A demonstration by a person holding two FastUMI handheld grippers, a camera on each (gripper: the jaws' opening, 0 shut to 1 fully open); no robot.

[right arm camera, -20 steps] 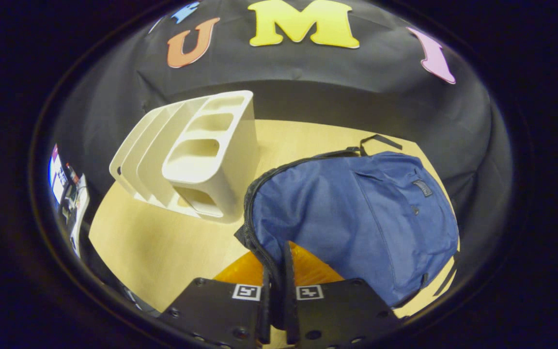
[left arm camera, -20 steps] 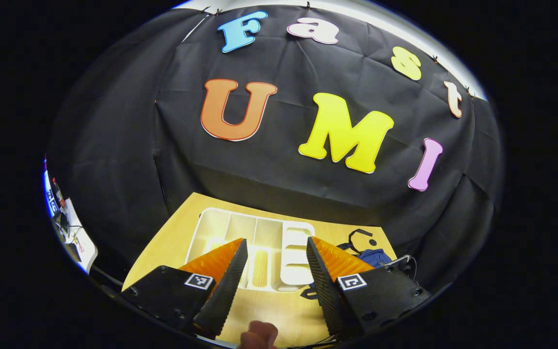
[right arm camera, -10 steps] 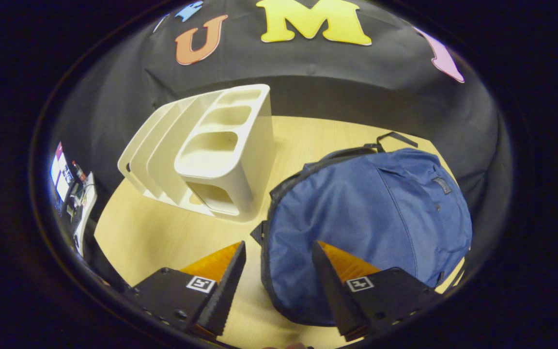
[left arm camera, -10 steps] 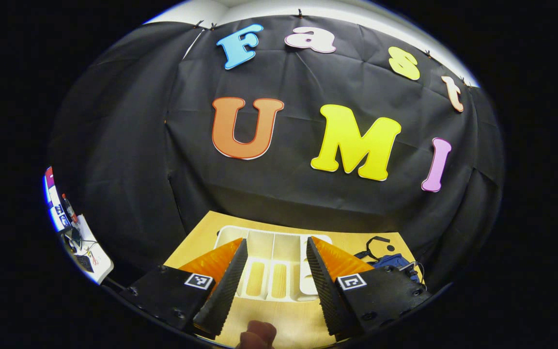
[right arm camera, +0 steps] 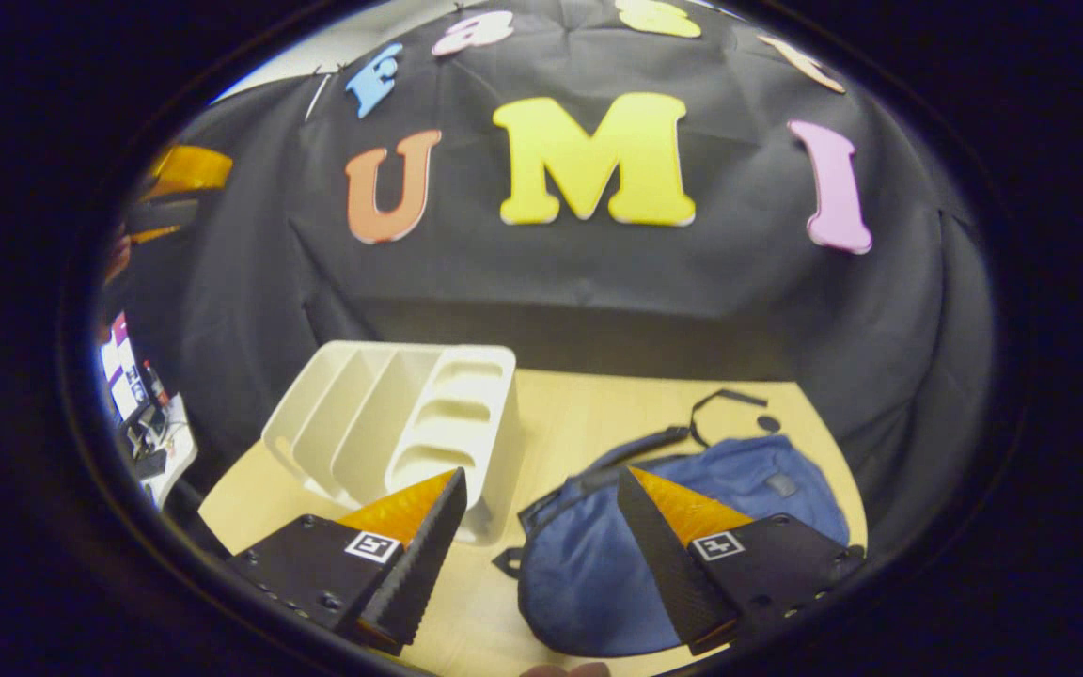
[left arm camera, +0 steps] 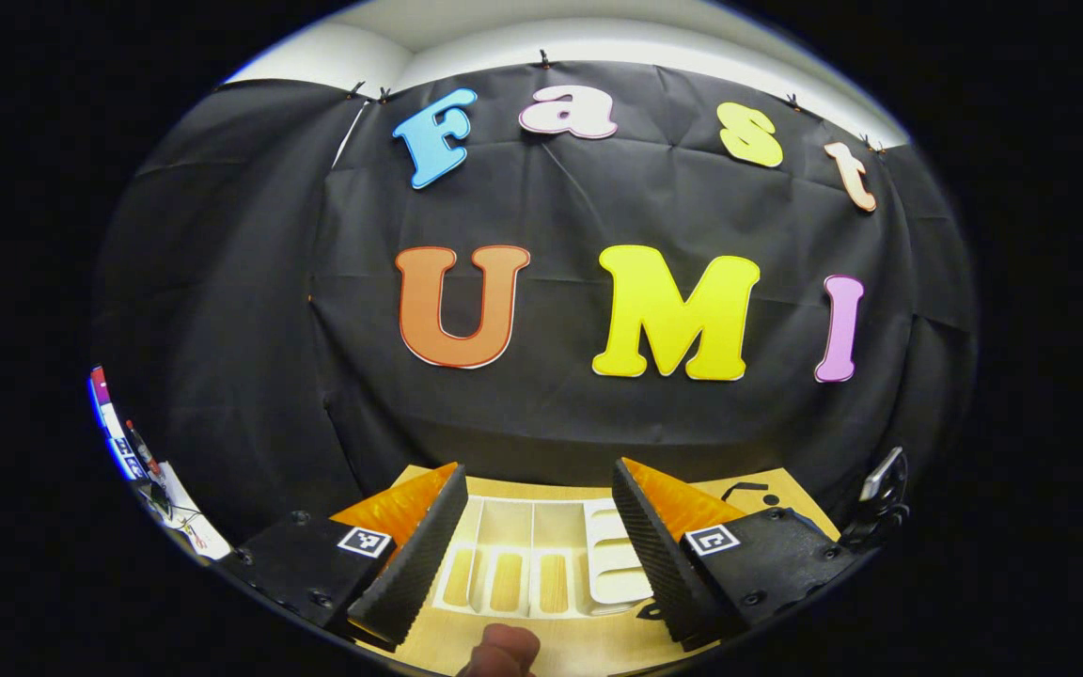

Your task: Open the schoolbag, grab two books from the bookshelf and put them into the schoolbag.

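Schoolbag (right arm camera: 692,564) lies flat toward the right side of the table (right arm camera: 598,414), its blue body slumped and its dark strap trailing toward the far edge. I see the zipper line running along its left rim, but I cannot tell whether the mouth is properly open or how far the zip has gone. Just beside it, toward the left side of the table, stands the white bookshelf (right arm camera: 410,428); every slot I can see into looks bare, and I spot no books on the table either. In the left gripper view the bookshelf (left arm camera: 541,564) shows the same bare dividers. So I judge the books are either already inside the bag or were never in sight; I cannot confirm which.

My right gripper (right arm camera: 541,564) hovers above the near edge with its fingers spread apart and holding nothing, the bag's left rim between them. My left gripper (left arm camera: 537,555) also has its fingers released, carrying nothing, raised over the bookshelf.
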